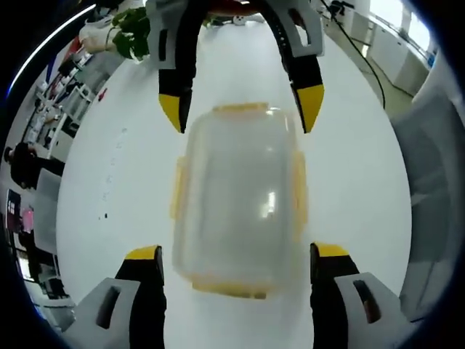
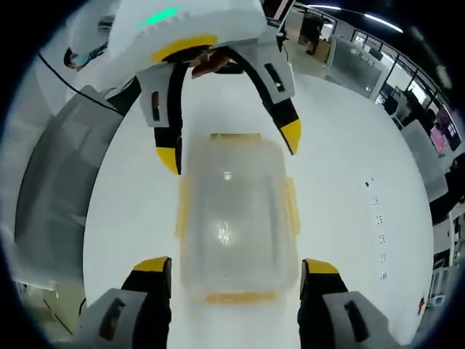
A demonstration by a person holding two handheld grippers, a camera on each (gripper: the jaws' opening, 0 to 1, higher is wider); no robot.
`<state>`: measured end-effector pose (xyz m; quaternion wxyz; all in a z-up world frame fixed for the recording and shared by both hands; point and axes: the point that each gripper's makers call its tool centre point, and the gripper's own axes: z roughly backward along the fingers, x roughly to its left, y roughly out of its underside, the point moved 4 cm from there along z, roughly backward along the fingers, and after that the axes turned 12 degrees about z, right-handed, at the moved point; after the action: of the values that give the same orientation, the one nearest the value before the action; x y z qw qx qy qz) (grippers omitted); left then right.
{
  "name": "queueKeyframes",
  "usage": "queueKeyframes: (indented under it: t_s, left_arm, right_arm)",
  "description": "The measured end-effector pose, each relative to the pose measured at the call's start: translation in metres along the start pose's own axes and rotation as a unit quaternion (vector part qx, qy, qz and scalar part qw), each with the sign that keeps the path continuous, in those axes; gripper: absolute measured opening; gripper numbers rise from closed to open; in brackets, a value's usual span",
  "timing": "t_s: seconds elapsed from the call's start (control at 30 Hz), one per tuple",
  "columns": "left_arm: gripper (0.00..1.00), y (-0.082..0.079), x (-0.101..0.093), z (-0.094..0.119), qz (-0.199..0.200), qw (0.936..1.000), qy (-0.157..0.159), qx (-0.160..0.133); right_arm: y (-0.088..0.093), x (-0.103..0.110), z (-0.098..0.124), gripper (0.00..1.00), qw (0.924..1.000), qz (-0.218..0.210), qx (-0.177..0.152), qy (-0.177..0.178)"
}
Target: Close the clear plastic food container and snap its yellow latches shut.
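A clear plastic food container (image 1: 236,196) lies on the white table (image 1: 356,182) with its lid resting on top. Yellow latches run along its long sides (image 1: 177,189) and its two ends (image 1: 229,289); whether they are snapped down I cannot tell. My left gripper (image 1: 237,253) is open, its yellow-tipped jaws straddling the container's near end. Opposite it, my right gripper (image 1: 240,109) is open too, with its jaws either side of the far end. In the right gripper view the same container (image 2: 236,218) lies between the right gripper (image 2: 236,265) and the left gripper (image 2: 229,145).
A grey chair (image 1: 432,189) stands beside the table, also seen as the grey chair (image 2: 62,182). A green plant (image 1: 131,33) sits at the table's far end. Desks and a seated person (image 1: 25,163) lie beyond the table edge.
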<state>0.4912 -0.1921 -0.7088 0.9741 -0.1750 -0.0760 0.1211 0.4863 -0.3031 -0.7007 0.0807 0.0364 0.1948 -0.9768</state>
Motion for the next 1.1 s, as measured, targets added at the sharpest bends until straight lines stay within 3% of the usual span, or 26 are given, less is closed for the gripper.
queueKeyframes:
  t_s: [1.1]
  left_arm:
    - [0.78, 0.007, 0.000, -0.013, -0.008, 0.9998, 0.011, 0.017]
  right_arm:
    - [0.003, 0.001, -0.017, 0.74, 0.9999, 0.010, 0.008, 0.005]
